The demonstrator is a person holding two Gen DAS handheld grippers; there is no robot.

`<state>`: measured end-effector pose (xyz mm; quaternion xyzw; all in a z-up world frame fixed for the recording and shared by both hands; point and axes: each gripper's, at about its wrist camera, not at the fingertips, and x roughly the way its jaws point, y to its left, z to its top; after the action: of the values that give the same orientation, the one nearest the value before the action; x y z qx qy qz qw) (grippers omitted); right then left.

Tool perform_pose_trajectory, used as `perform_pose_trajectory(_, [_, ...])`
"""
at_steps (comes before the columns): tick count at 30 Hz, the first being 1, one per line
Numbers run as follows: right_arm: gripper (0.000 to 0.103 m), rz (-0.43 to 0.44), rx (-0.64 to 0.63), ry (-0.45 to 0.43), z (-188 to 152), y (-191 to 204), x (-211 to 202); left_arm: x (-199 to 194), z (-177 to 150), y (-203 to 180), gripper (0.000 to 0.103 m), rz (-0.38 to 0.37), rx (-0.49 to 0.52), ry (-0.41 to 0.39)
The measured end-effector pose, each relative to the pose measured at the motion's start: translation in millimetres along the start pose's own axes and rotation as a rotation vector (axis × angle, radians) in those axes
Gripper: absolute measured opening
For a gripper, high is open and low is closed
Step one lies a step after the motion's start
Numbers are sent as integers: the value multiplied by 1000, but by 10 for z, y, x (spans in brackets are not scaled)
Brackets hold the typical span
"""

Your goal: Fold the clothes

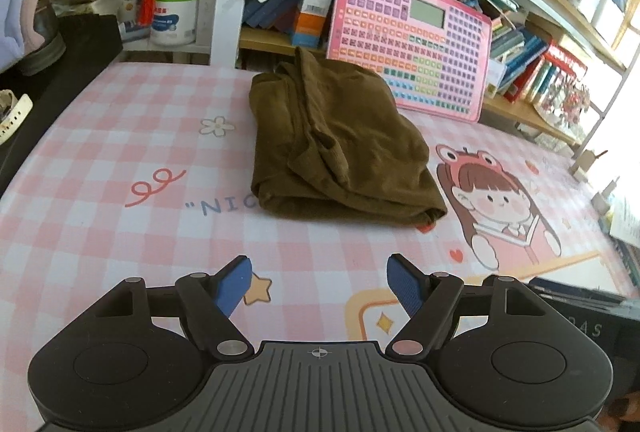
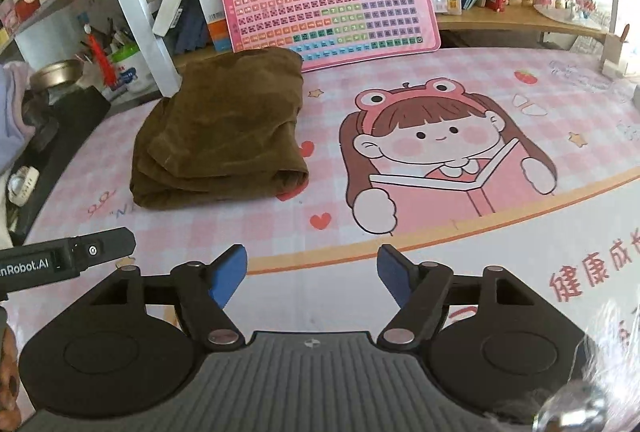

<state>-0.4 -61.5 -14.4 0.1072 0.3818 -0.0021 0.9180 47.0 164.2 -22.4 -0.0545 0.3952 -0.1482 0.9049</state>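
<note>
The folded olive-brown garment of soft, velvety cloth point(image 1: 336, 148) lies on the tabletop with its pink checked cartoon cover point(image 1: 120, 136), toward the far side, its back end touching or nearly touching the pink plastic learning board with rows of coloured keys point(image 1: 412, 40) that leans against the bookshelf. Both grippers hang short of it, with bare cover between them and the cloth. The left gripper point(image 1: 320, 282) has its blue-padded fingers point(image 1: 236, 284) spread wide with nothing between them; the right gripper point(image 2: 312, 272) likewise stands open and empty, its fingers point(image 2: 230, 274) well apart.

The bundle looks loosely stacked: a ridge of bunched cloth runs along its top in the left view, and the near edge shows several rounded layers. A likely failure is a grip that catches only the top layer, so the fold peels open instead of moving as one. Pushing it farther back could also knock the leaning board.

The garment's long axis runs from the near edge away toward the board, slightly angled to the left in the left view; the thick rolled fold faces the grippers.
</note>
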Motion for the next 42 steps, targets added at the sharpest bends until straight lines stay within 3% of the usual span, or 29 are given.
perform_pose_trajectory(3, [78,-27,-25,5,-43,26,-23,-33,-51,-65,77,27,35,-6])
perform_pose_trajectory(8, [88,-63,-54,0,-75,35,-54,-82,-97,-169,90,76,95,-28])
perform_pose_trajectory(15, [97,-94,-70,-10,-75,-11,-95,-107,-119,-260,101,114,110,-35])
perform_pose_trajectory(24, [99,-71,-127,2,-37,-93,-112,-117,-178,-430,103,149,90,-17])
perform_pose_trajectory(42, [100,-63,-95,2,-11,-172,-93,-113,-131,-473,103,163,89,-22])
